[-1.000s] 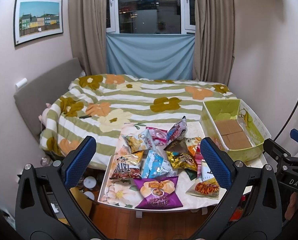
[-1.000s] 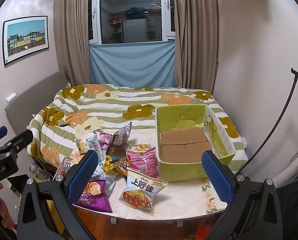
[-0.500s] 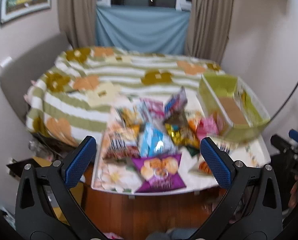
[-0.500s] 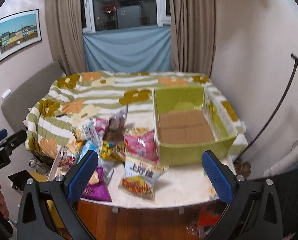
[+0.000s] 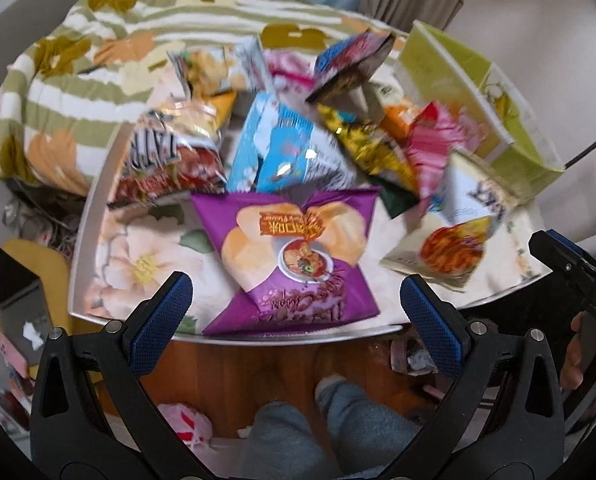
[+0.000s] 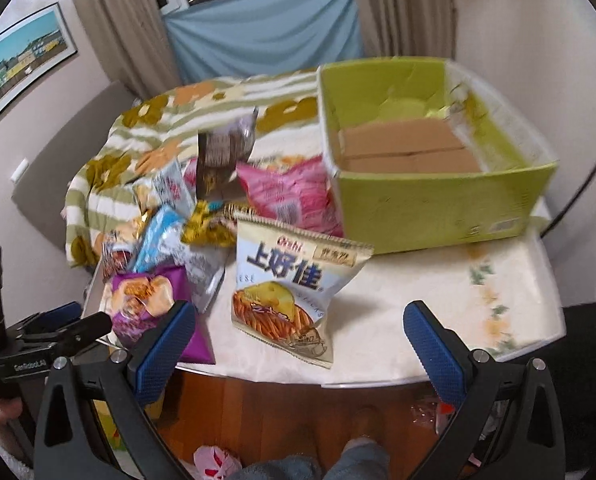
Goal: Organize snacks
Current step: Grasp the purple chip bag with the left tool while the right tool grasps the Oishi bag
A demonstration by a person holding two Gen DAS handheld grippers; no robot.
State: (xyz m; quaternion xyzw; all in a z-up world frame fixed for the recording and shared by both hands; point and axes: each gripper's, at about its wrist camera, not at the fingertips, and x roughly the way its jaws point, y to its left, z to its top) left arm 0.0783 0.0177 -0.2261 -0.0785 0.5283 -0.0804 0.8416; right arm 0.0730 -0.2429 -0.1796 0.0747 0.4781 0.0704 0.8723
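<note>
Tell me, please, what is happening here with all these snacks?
A person holds a gripper in each hand over a table piled with snack bags. The left gripper faces the purple bag, the right gripper the Oishi bag. Both have jaws open and hold nothing. The green box has no snacks inside yet.
</note>
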